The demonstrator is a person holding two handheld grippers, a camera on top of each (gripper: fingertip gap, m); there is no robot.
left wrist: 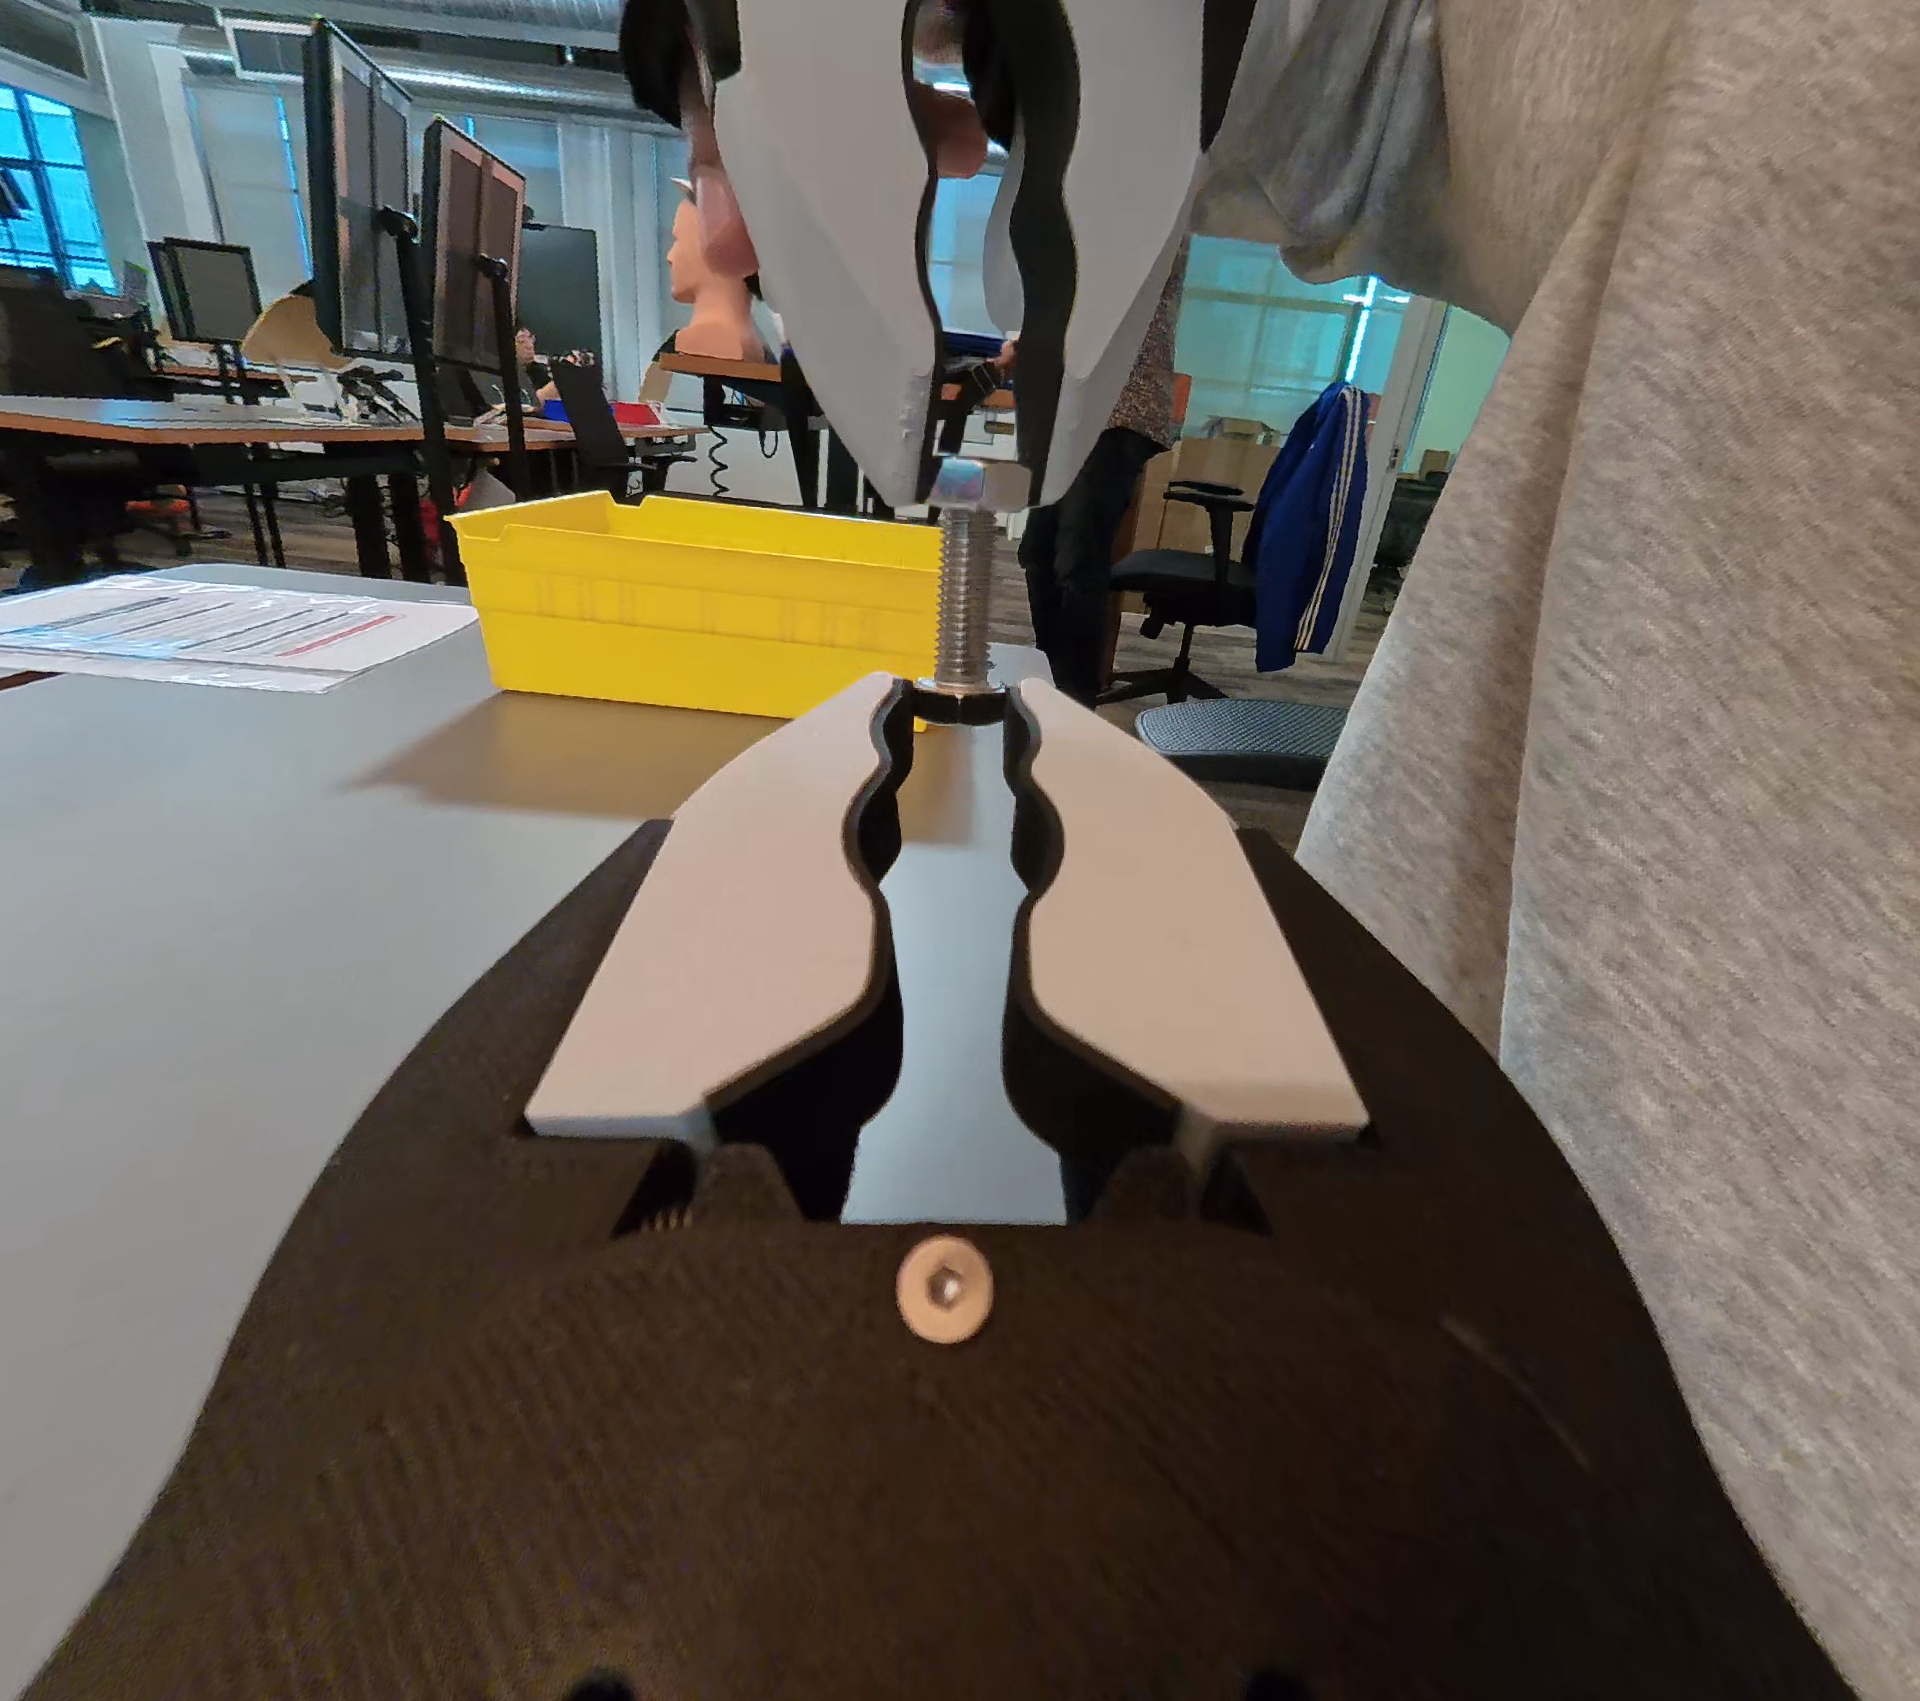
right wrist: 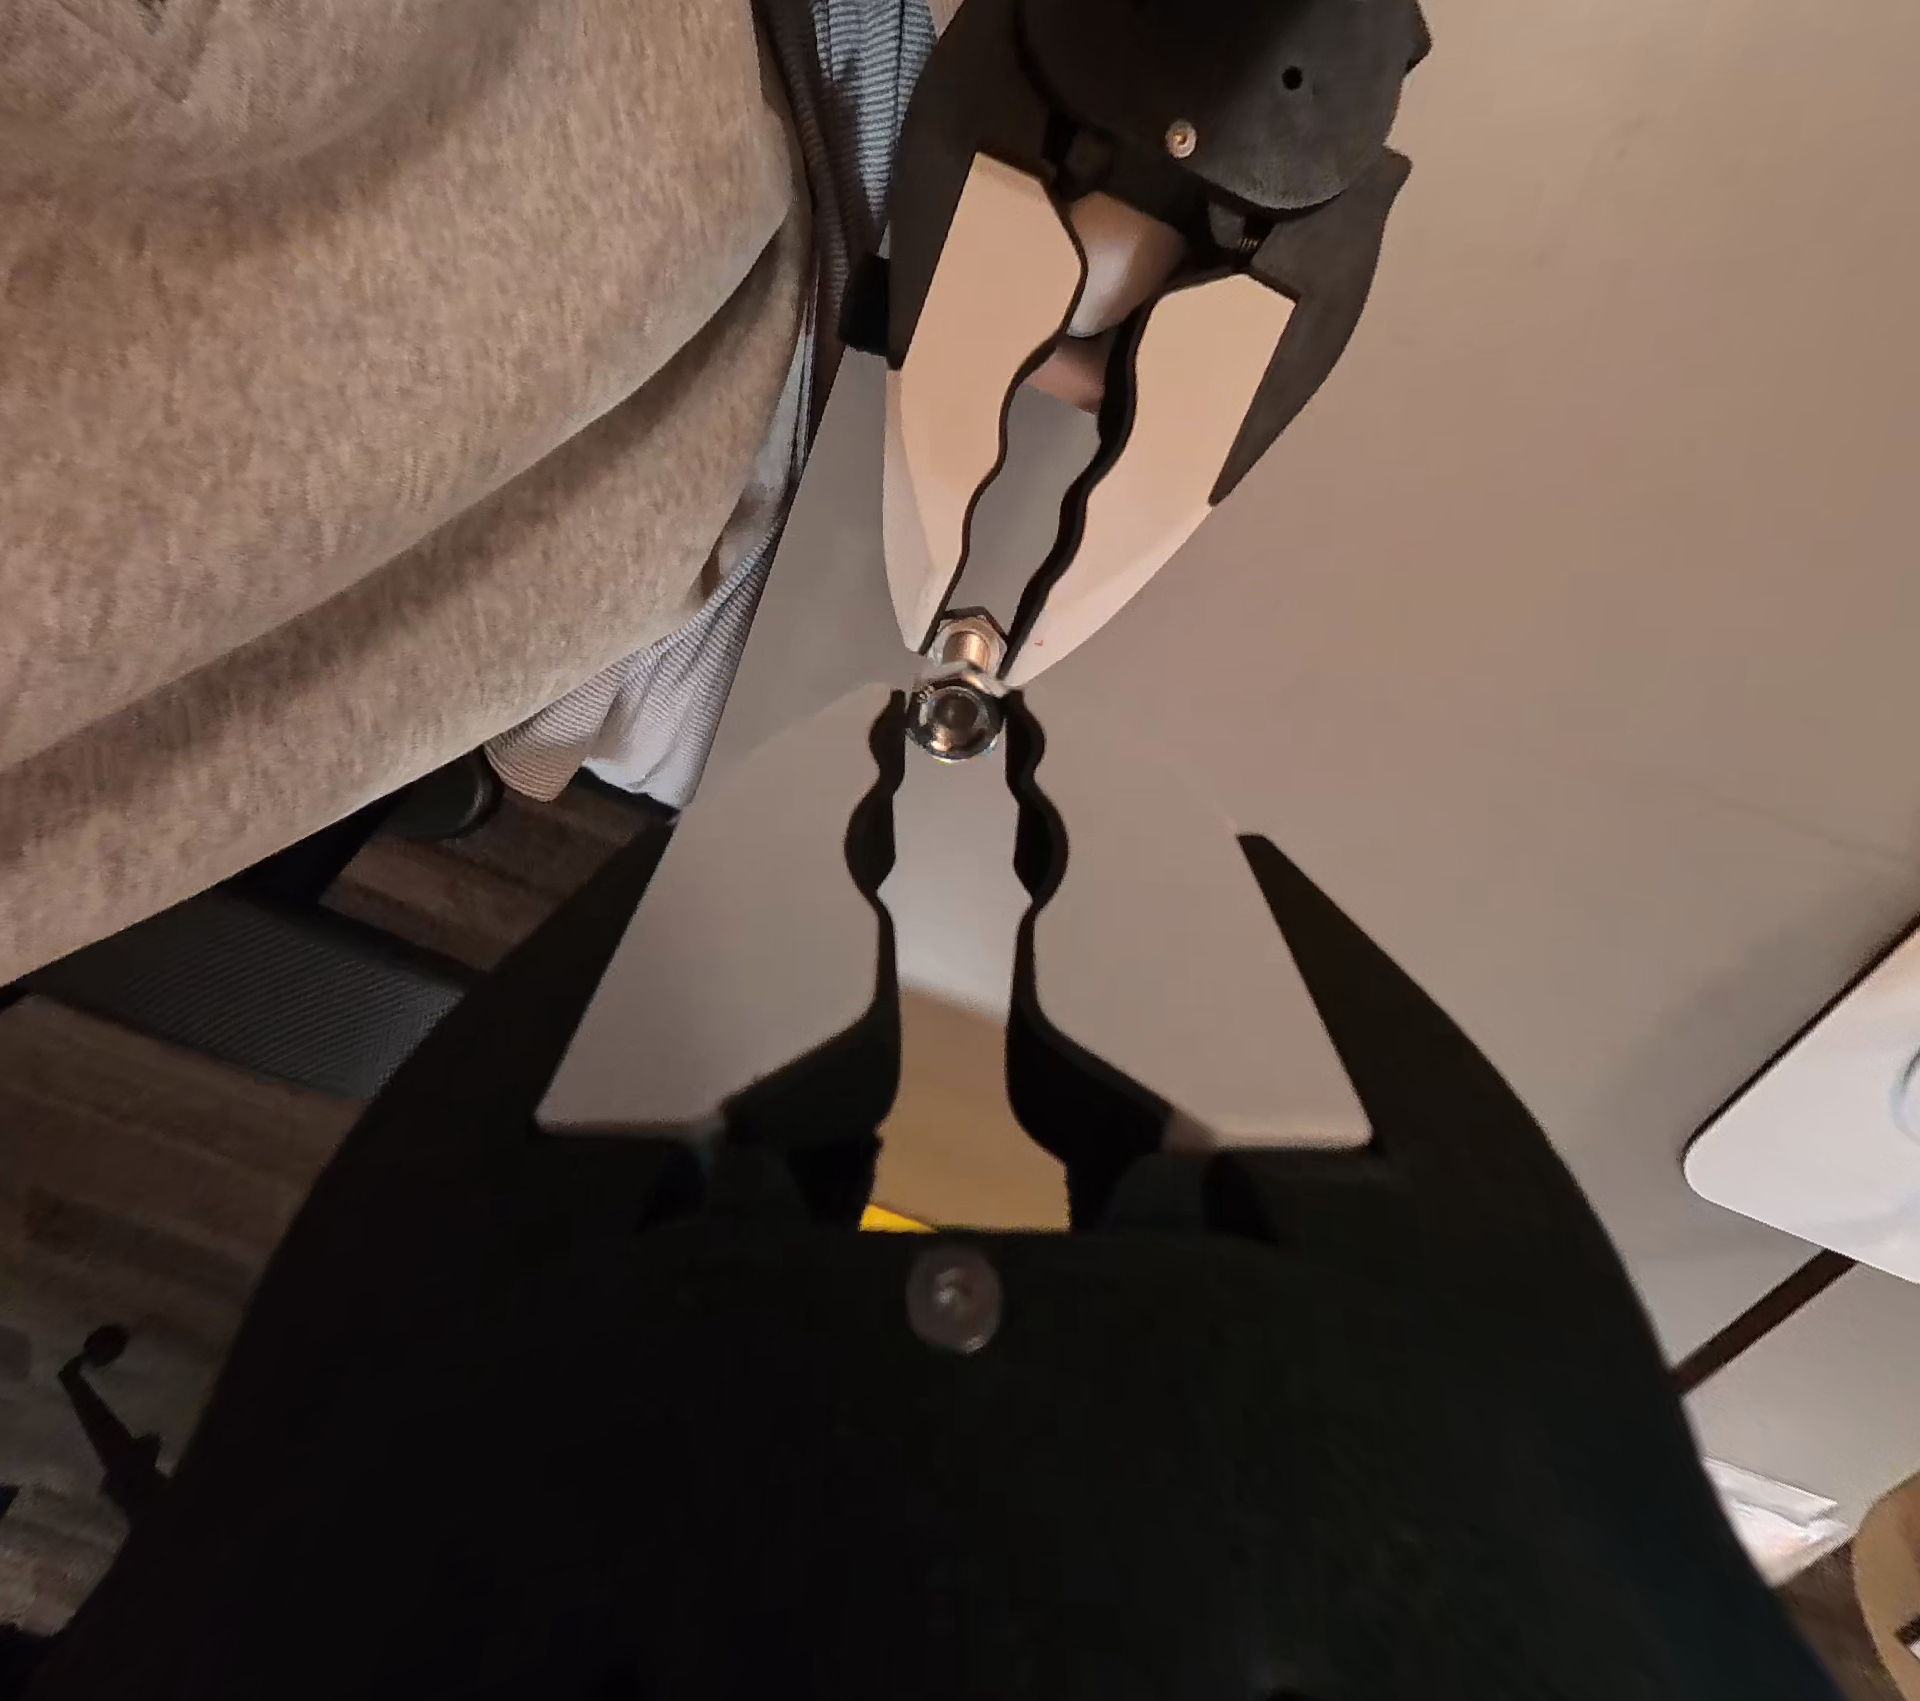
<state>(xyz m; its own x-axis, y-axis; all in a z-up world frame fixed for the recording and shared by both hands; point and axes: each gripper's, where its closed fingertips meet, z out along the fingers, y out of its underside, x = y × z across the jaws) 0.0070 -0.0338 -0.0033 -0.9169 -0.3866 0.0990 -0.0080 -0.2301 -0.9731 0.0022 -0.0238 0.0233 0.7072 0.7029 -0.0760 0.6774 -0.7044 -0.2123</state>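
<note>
A silver threaded bolt (left wrist: 964, 602) stands upright over the grey table (left wrist: 260, 872), held between both grippers. My left gripper (left wrist: 961, 701) reaches in level and is shut on a dark hex nut at the bolt's lower end. My right gripper (left wrist: 971, 488) comes down from above and is shut on the bolt's hex top end. In the right wrist view I look down the bolt's axis. There my right gripper (right wrist: 951, 721) pinches the round shiny end of the bolt (right wrist: 948, 724). The left gripper (right wrist: 966, 643) clamps the nut just beyond it.
A yellow plastic bin (left wrist: 696, 602) stands on the table right behind the bolt. A sheet in a clear sleeve (left wrist: 208, 628) lies at the far left. A person's grey sweater (left wrist: 1662, 716) fills the right side. A white rounded object (right wrist: 1818, 1132) sits at the table's right edge. My two grippers' fingertips are within a few centimetres of each other.
</note>
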